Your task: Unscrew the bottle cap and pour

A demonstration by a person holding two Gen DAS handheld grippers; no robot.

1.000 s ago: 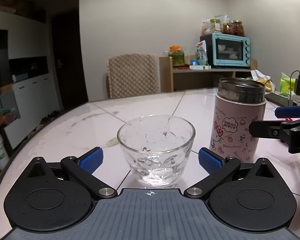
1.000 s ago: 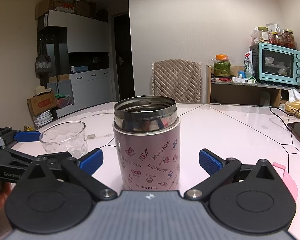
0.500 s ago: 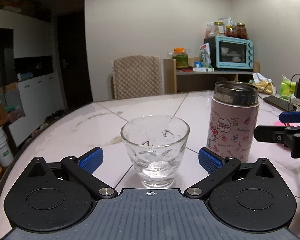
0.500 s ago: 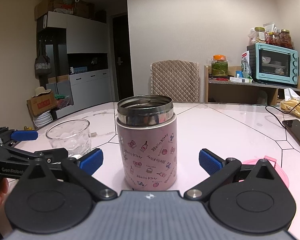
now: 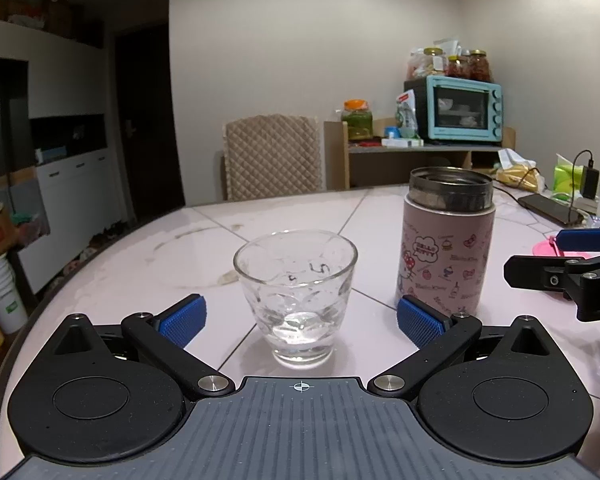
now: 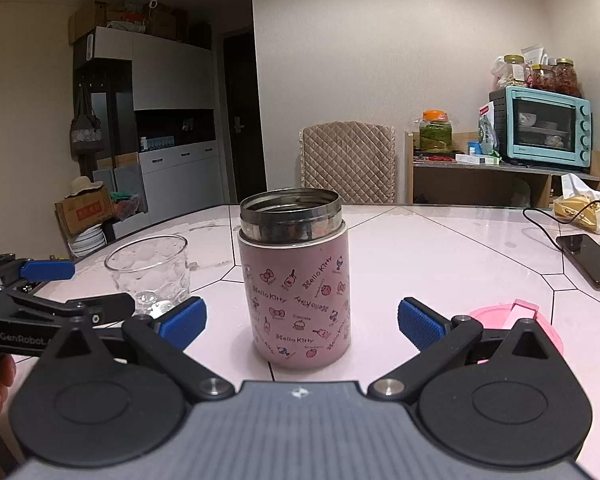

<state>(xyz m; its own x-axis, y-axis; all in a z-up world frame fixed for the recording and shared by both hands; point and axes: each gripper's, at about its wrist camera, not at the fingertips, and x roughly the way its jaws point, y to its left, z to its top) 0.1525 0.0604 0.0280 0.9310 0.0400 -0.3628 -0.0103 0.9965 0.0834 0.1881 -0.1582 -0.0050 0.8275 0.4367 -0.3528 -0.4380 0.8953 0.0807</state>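
Observation:
A pink Hello Kitty flask (image 6: 298, 280) stands upright on the table with its steel mouth uncapped; it also shows in the left wrist view (image 5: 446, 240). Its pink cap (image 6: 516, 322) lies flat on the table to the flask's right. A clear glass (image 5: 296, 296) with a little water stands left of the flask, and shows in the right wrist view (image 6: 150, 270). My left gripper (image 5: 298, 322) is open and empty, just short of the glass. My right gripper (image 6: 302, 322) is open and empty, just short of the flask.
A phone (image 6: 590, 258) on a charging cable lies at the table's right side. A quilted chair (image 6: 348, 162) stands behind the table. A shelf with a teal oven (image 6: 540, 128) and jars is at the back right. Tissue packs (image 5: 566, 180) sit at the right edge.
Both grippers have drawn back from the glass and the flask, which look smaller and farther away. The pink cap has come into view on the right.

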